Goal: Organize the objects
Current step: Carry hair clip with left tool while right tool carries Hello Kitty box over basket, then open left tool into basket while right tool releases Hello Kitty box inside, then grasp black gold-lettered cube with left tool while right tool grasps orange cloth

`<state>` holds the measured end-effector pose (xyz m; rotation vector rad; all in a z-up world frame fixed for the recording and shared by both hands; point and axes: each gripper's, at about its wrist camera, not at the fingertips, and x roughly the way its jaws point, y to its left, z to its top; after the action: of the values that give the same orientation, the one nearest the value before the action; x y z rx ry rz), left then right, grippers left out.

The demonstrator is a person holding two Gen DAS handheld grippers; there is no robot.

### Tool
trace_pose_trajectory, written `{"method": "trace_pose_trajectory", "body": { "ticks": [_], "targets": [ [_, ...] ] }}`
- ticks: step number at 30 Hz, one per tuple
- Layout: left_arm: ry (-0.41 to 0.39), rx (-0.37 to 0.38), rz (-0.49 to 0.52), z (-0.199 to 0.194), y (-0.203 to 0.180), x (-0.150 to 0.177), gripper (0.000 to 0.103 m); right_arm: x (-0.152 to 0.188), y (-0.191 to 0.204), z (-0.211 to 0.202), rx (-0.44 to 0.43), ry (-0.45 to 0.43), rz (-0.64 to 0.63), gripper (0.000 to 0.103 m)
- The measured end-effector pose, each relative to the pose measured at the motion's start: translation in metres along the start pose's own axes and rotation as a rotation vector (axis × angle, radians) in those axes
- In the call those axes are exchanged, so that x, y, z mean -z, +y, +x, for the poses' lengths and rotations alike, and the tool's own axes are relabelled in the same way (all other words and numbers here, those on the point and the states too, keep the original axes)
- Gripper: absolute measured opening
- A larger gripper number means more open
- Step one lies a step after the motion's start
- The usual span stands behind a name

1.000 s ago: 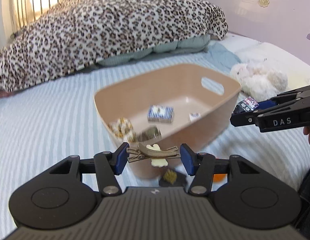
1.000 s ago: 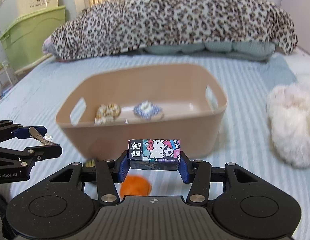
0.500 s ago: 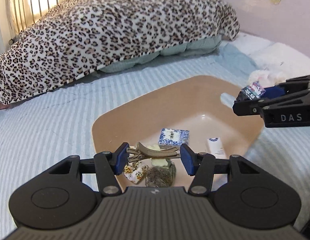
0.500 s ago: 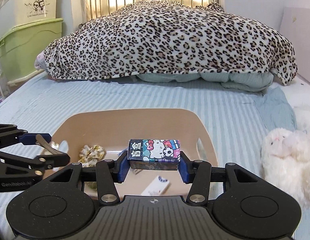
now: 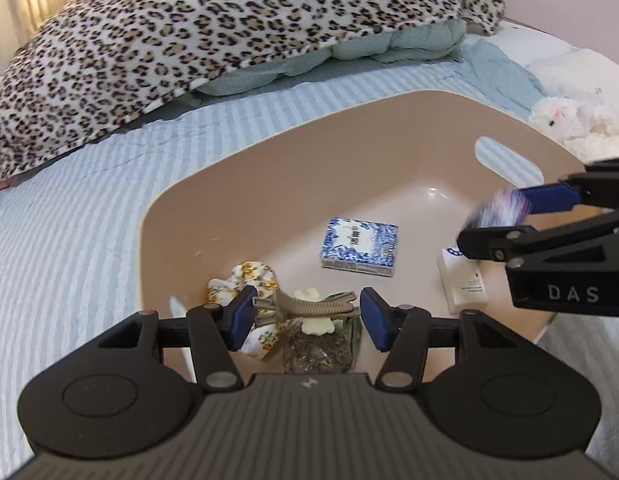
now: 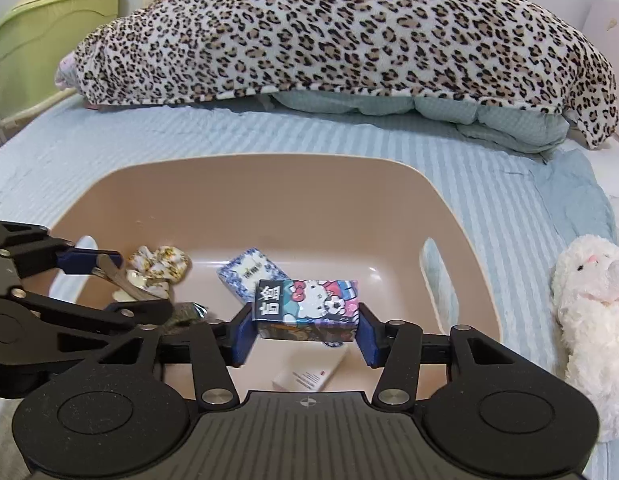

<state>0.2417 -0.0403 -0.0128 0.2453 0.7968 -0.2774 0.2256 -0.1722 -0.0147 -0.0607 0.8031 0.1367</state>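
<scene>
A tan plastic bin (image 5: 293, 168) (image 6: 269, 200) sits on the striped bed. My left gripper (image 5: 307, 314) is shut on a bronze hair clip (image 5: 309, 304) with a cream bow, held over the bin's near side; it also shows in the right wrist view (image 6: 109, 276). My right gripper (image 6: 307, 318) is shut on a Hello Kitty box (image 6: 307, 306), held over the bin's right part; it appears blurred in the left wrist view (image 5: 497, 212). In the bin lie a blue-white box (image 5: 359, 246), a floral scrunchie (image 5: 245, 280), a white box (image 5: 461, 284) and a jar (image 5: 321, 348).
A leopard-print blanket (image 6: 341, 40) lies heaped across the back of the bed. A white plush toy (image 6: 593, 312) lies right of the bin. Green storage boxes (image 6: 41, 40) stand at the far left.
Both grippers have moved forward from in front of the bin to above its inside, and tilted down. Each still holds its object.
</scene>
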Motion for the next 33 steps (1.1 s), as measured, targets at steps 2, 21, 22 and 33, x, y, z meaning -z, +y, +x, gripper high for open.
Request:
{"method": "trace_pose_trajectory", "body": {
  "ticks": [2,21,22,33],
  "targets": [
    [-0.011,-0.011,-0.02,-0.009,0.001,0.0,0.073,0.0,-0.002,-0.003,-0.008,0.001,0.023,0.063],
    [-0.065,-0.034,-0.072,-0.1,0.004,0.034,0.095,0.03,0.0,-0.081,-0.019,-0.038,0.077,0.103],
    [-0.063,-0.037,-0.066,-0.101,0.003,0.038,0.095,0.034,0.001,-0.083,-0.018,-0.03,0.074,0.103],
    [0.031,-0.024,-0.116,-0.079,-0.003,0.072,0.095,0.081,0.002,-0.07,-0.021,0.103,0.084,0.103]
  ]
}}
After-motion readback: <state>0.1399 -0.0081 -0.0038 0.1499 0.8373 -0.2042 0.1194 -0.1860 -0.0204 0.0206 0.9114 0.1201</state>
